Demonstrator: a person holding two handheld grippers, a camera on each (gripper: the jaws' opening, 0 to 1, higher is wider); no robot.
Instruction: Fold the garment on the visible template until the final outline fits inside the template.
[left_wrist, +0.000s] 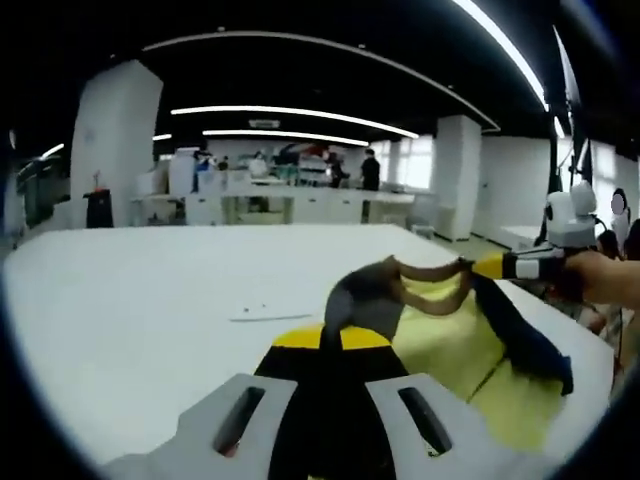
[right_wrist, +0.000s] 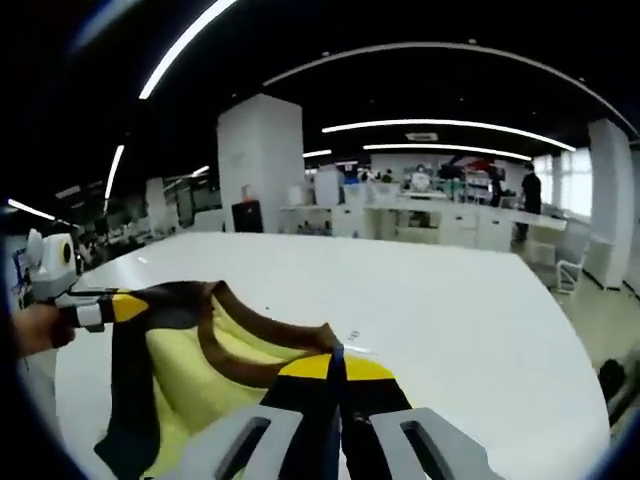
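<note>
- In the left gripper view, the left hand-held gripper (left_wrist: 331, 338) rises from the bottom centre, its yellow-tipped jaws pressed together on an edge of the garment (left_wrist: 440, 340).
- The garment, yellow with brown trim and a dark navy part, hangs lifted at centre right of this view, over the white worktop (left_wrist: 140, 310).
- At the right edge, the right hand-held gripper (left_wrist: 480, 266) pinches another part of the garment, held by a hand (left_wrist: 605, 277).
- In the right gripper view, the right hand-held gripper (right_wrist: 335, 365) sits at bottom centre, jaws closed on the brown trim.
- The left hand-held gripper (right_wrist: 135, 305) grips the fabric at the left edge.
</note>
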